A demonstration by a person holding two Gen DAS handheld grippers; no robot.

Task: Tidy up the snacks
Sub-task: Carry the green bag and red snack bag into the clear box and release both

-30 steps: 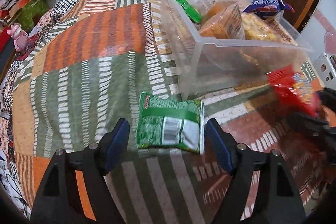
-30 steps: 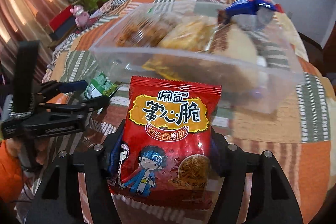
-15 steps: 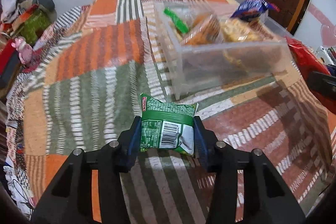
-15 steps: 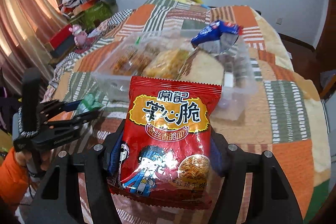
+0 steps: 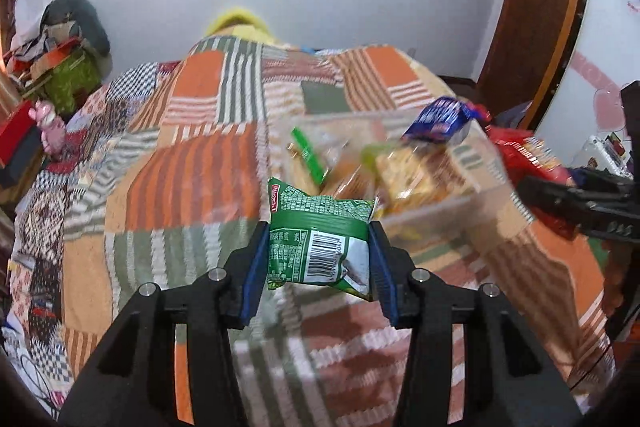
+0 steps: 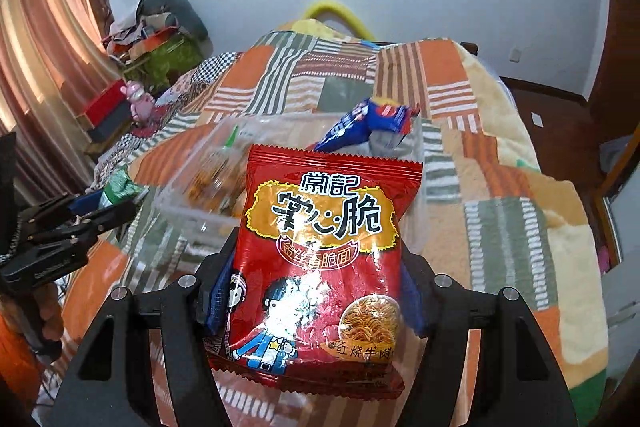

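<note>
My left gripper (image 5: 318, 259) is shut on a green snack packet (image 5: 320, 239) and holds it in the air above the patchwork bed cover, just short of the clear plastic bin (image 5: 472, 195). The bin holds several snack bags, with a blue packet (image 5: 440, 115) on top. My right gripper (image 6: 316, 291) is shut on a red noodle snack bag (image 6: 320, 259) and holds it up in front of the bin (image 6: 188, 211). The left gripper (image 6: 100, 205) also shows at the left of the right wrist view, and the right gripper's arm (image 5: 580, 203) at the right of the left wrist view.
The patchwork bed cover (image 5: 192, 187) fills the scene. A pile of clothes and boxes (image 5: 60, 67) and a pink toy (image 5: 50, 123) lie at the far left. A curtain (image 6: 40, 27) hangs at the left, a brown door (image 5: 540, 7) stands at the right.
My left gripper closed on the green packet and lifted it off the bed cover. My right gripper rose and pulled back from the bin with the red bag still in it.
</note>
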